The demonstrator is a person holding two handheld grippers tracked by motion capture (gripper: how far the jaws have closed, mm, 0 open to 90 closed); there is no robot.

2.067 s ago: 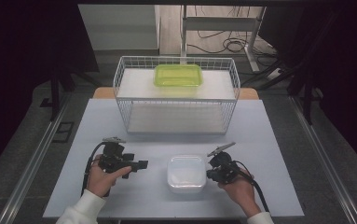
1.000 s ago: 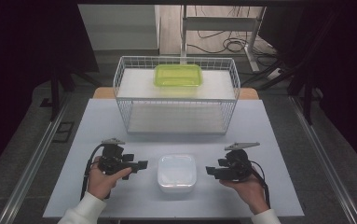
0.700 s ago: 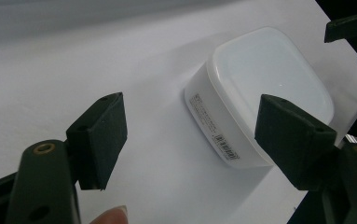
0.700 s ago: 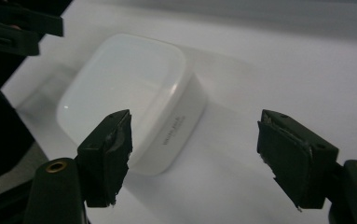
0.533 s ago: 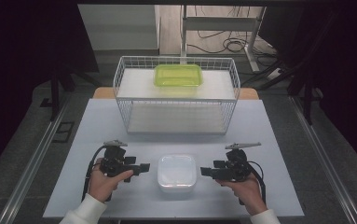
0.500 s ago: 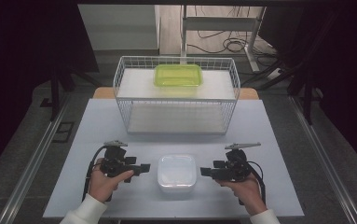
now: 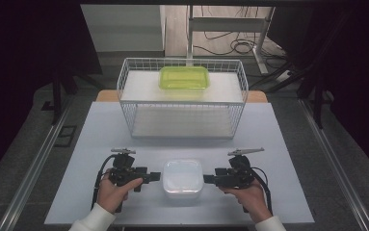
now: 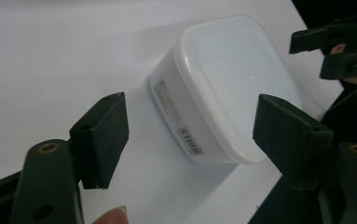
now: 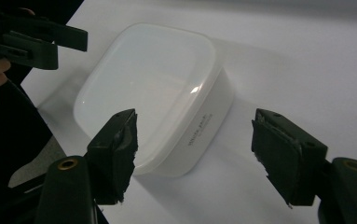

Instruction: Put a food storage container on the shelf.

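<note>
White plastic box (image 7: 182, 178) sits near you, between your grippers. Your left gripper (image 7: 154, 176) and right gripper (image 7: 209, 180) flank it with jaws apart, both just narrowing, gripping nothing.

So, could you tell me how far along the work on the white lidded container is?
Done: the white container sits lidded on the table between both grippers. In hand: the left gripper and right gripper flank it, jaws open, neither touching. Left: gripping it; perhaps moving it toward the wire basket, though that is a guess.

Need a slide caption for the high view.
Two open hand-held grippers, left and right, flank a white lidded container before a wire basket.
</note>
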